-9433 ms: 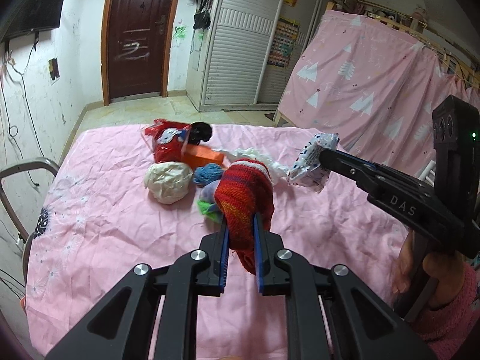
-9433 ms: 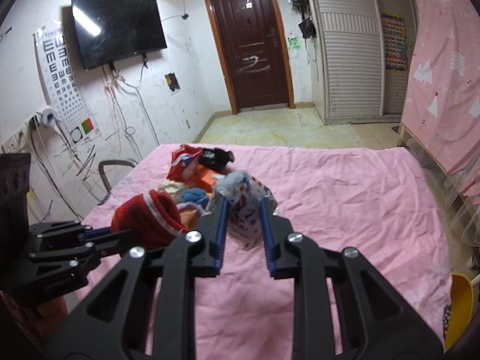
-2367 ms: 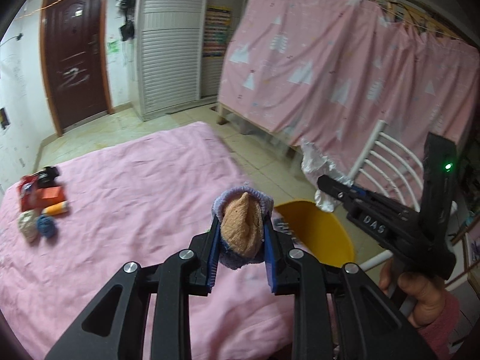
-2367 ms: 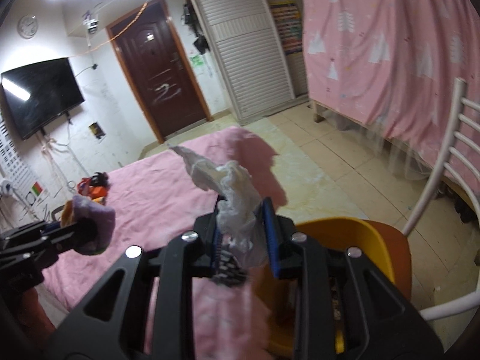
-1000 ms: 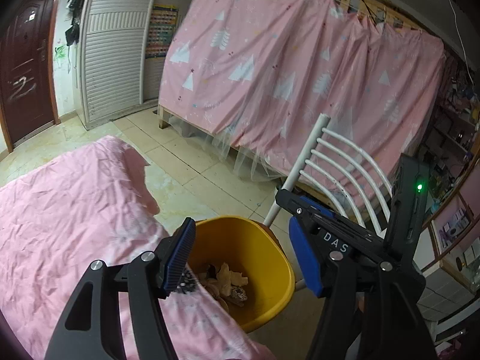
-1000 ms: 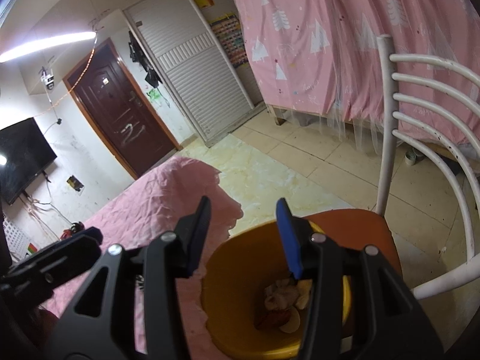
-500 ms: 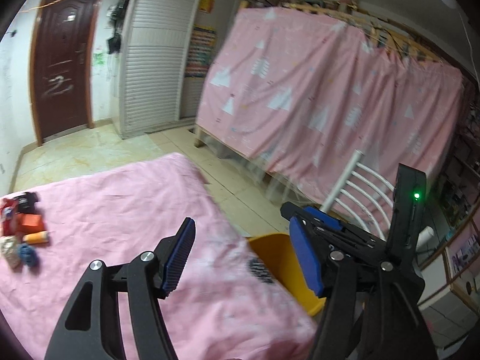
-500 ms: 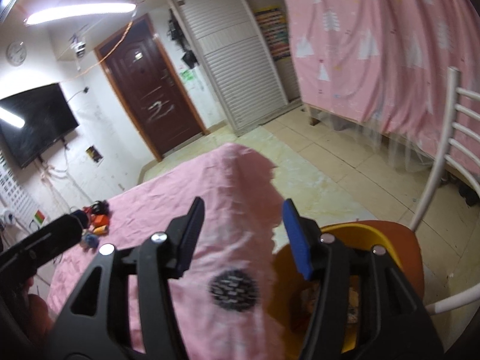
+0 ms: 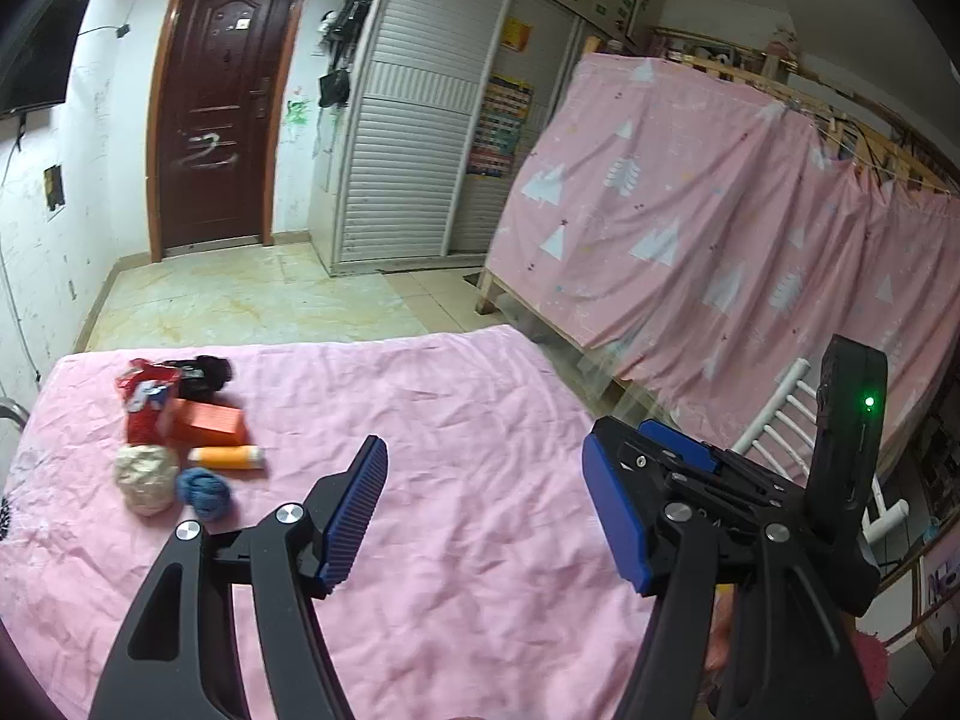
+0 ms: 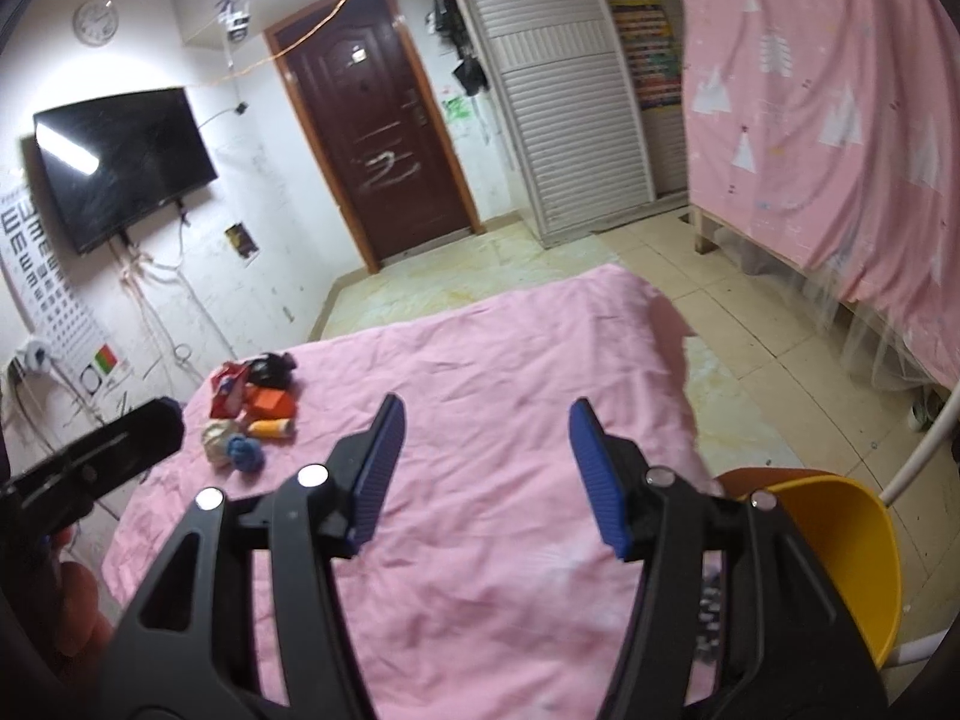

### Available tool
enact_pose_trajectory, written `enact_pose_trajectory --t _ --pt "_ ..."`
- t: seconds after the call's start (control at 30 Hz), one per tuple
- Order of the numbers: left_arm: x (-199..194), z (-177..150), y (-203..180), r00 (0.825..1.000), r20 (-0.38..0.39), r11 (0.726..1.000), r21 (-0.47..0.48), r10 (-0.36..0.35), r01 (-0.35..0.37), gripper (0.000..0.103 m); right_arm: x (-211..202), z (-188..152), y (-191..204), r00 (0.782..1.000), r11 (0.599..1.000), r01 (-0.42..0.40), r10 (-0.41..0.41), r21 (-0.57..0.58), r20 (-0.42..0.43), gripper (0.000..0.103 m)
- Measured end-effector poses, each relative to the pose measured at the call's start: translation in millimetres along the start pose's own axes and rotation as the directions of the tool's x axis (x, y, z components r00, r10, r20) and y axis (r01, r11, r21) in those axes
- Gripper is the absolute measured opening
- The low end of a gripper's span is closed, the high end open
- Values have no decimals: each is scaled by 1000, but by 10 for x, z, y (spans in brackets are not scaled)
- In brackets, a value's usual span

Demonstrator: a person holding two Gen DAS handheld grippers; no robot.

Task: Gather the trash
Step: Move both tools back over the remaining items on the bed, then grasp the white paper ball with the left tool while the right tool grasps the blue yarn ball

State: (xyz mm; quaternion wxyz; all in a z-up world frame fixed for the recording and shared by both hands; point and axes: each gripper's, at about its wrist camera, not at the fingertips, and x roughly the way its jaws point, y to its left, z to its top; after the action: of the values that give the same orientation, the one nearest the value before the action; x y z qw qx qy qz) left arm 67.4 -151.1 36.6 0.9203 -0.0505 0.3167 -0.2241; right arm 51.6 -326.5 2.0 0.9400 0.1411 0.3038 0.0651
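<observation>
left gripper (image 9: 486,510): jaws spread, empty | right gripper (image 10: 486,474): jaws spread, empty | yellow plastic bin (image 10: 852,546): beside pink bedsheet (image 10: 510,372) | small trash pile (image 9: 180,438): far corner of sheet

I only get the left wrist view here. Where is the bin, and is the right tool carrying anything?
Observer: The yellow bin is at the near right edge of the pink sheet, just right of the right tool.
Reviewer: And the tool?
Observer: It carries nothing. Its jaws stand wide apart with only the sheet showing between them.
Reviewer: Anything on the wall left of the door that I'm missing?
Observer: An eye chart hangs at the far left, beside the TV.
</observation>
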Motion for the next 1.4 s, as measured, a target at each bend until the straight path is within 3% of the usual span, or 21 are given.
enact_pose_trajectory --t 0.13,0.4,0.7,1.3,1.4 --pt "-36 3 279 999 2 999 -27 33 -33 59 134 10 232 1000 999 -14 13 -38 -23 62" --pt "-1 -39 905 993 -24 988 -100 114 -116 64 482 -37 700 995 993 -55 46 -103 -86 63" --pt "136 -111 1493 969 -106 959 -151 225 -239 64 815 -170 1251 980 968 -131 94 -214 -175 63" --pt "502 -223 1895 930 -226 923 -189 290 -334 64 1220 -423 1809 942 915 -232 127 -329 -311 63" --pt "548 -233 1939 926 -236 920 -193 295 -342 64 1273 -444 1854 937 910 -239 125 -339 -325 70"
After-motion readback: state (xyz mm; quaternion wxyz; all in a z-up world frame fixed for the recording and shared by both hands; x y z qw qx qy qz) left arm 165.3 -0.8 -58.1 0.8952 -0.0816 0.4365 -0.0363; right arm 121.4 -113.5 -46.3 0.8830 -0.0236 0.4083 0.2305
